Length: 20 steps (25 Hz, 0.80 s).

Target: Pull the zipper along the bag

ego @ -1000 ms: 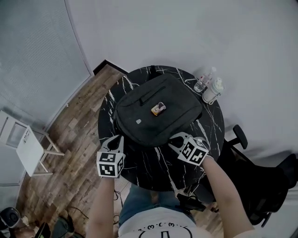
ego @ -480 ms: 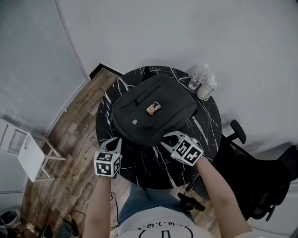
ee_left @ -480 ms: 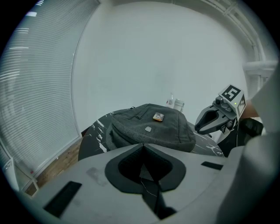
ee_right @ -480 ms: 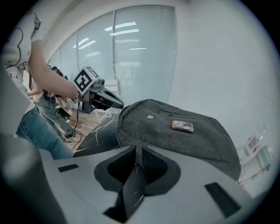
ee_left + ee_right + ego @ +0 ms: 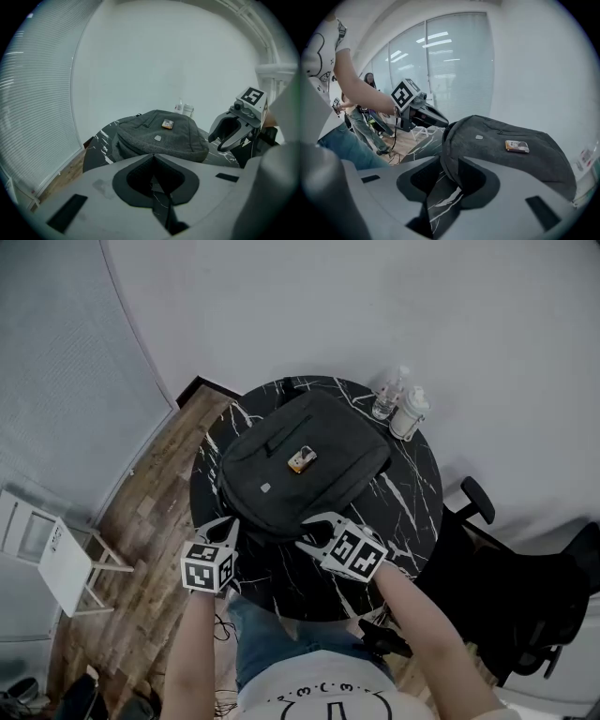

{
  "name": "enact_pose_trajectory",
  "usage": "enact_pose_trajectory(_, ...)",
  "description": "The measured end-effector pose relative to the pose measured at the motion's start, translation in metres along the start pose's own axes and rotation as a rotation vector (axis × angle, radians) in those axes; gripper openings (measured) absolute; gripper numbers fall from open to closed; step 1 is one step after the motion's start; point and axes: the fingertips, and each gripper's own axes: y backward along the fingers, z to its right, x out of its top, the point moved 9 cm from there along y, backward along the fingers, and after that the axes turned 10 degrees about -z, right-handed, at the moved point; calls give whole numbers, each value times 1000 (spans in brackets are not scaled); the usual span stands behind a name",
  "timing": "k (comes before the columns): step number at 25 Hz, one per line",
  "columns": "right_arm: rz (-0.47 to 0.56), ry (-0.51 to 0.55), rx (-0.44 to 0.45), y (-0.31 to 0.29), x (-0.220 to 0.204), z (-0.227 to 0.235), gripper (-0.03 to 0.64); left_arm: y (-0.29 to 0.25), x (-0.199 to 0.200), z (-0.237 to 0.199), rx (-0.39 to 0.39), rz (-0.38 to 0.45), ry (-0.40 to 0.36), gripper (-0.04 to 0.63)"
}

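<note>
Right claw (image 5: 450,160): jaws apart and just been opening. The near rim of the bag (image 5: 511,154) sits in the gap, and the pads are not pressing on it. Left claw (image 5: 153,155): jaws together with nothing between them, hanging over the near-left edge of the worktop (image 5: 417,498).

Key relation: the bag lies ahead of both claws, covering the middle of the round worktop and reaching toward its far edge. The right claw is nearer, right at the bag's near rim. The left claw is just beside the near-left corner of the bag, apart from it. The bag sits skewed, its long side probably running near-left to far-right, with the handle end toward the far edge.

Bag look: dark grey soft fabric, lying flat, with rounded corners. There is a small orange tag (image 5: 299,459) near the top centre and a small pale patch (image 5: 265,487) closer to the near-left. A short zip line shows on the top panel. The main zipper's pull is too small to find; likely it is on the side seam facing the claws, so the open right claw looks set to take it.

Two bottles (image 5: 398,407) stand at the far-right edge, just beside the bag's corner.
</note>
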Motion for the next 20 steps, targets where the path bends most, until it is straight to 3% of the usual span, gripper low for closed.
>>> enact_pose_trajectory(9,-126,-46,-64,-48,31,-11,173,-5,3,-16,-178,-28,-93,15)
enact_pose_trajectory(10,-150,-47,-79,-52,31,-12,126,-5,3,-19,-199,-34,-105,15)
enact_pose_trajectory(11,-166,-53,-86,-54,30,-12,120,-5,3,-21,-220,-39,-120,15)
enact_pose_trajectory(20,-182,-169,-89,-52,33,-10,103,-8,13,-41,-379,-69,-256,15)
